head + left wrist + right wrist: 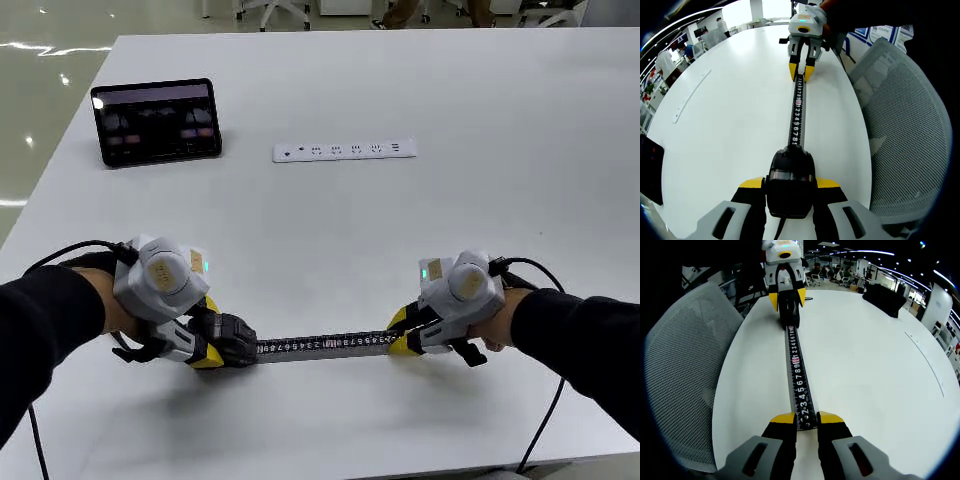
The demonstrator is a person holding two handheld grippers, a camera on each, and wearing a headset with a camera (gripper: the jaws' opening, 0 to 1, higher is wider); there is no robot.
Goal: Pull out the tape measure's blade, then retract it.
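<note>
Tape measure [232, 340] sits at the lower left of my head view, its black case clamped between the yellow-tipped jaws of my left gripper [207, 333], low on the white table [400, 230]. Its blade [325, 345] is drawn out and runs straight across the lower middle of the frame to my right gripper [400, 333]. That gripper's jaws are pinched onto the blade's free end. In the right gripper view the printed numbers run away from the jaws up to the case at the top centre. In the left gripper view the case fills the bottom centre between my jaws, and the blade leads up to the other gripper. A dark tablet [157, 121] stands at the upper left of the head view, with a white power strip [344, 150] lying near the upper middle. A grey mesh chair [905, 125] shows beside the table edge.
</note>
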